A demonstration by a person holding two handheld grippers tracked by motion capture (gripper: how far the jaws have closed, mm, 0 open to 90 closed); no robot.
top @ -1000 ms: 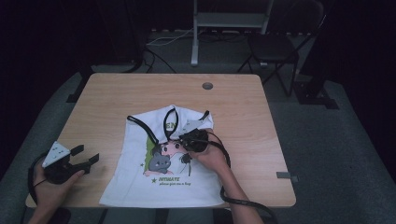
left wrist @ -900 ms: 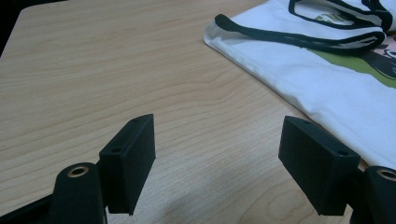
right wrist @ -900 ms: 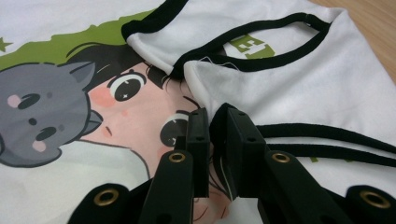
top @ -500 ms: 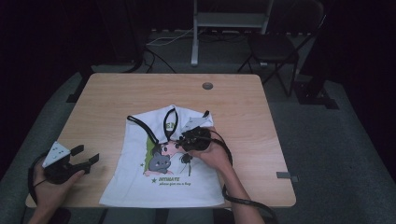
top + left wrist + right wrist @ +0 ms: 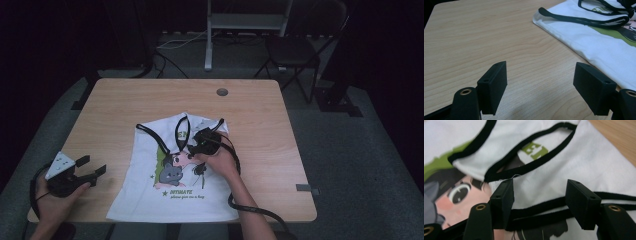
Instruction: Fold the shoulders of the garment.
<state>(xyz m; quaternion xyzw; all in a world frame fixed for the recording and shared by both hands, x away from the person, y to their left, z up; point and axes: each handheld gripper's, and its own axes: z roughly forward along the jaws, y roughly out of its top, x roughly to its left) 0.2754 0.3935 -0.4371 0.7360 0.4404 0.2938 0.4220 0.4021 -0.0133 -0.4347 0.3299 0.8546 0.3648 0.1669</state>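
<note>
Shirt (image 5: 170, 175) lies folded near the bench's (image 5: 120, 100) front edge. Right claw (image 5: 537, 200), jaws just opening, stands open over the black-trimmed fold, nothing pinched. Left claw (image 5: 539, 82) rests open at the front-left corner. Lift clear before retreating, so trim stays flat.

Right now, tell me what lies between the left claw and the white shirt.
Only bare wooden tabletop: in the left gripper view, the open left claw faces the white shirt with nothing between.
</note>
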